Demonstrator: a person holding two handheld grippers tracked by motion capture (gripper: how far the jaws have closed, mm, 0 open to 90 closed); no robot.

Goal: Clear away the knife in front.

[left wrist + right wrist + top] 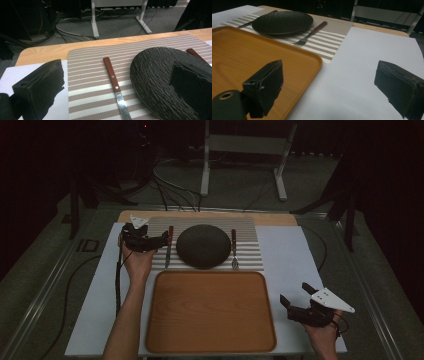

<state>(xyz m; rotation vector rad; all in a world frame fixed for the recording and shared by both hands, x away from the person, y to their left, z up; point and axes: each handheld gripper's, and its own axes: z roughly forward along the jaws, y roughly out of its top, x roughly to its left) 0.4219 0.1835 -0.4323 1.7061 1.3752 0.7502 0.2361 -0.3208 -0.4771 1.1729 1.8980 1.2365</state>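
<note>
A dark textured plate (203, 246) (160, 75) (282, 22) sits on a striped placemat (250, 252) (90, 67) (327, 42). To its left lies a knife (169, 246) (114, 85) with a reddish wooden handle. To its right lies a fork (233, 249) (310, 33) with the same handle. An orange wooden tray (210, 312) (242, 60) lies in front, with nothing on it. My left gripper (162, 239) (117, 85) is open at the knife's handle end, jaws either side of it. My right gripper (295, 296) (329, 87) is open over the white table cover, right of the tray.
A white sheet (290, 260) (362, 65) covers the table, whose wooden edge (210, 214) (50, 51) shows at the back. Beyond it stand a white frame's legs (205, 165) and loose cables (170, 190) on the floor. Cables trail along the table's left side.
</note>
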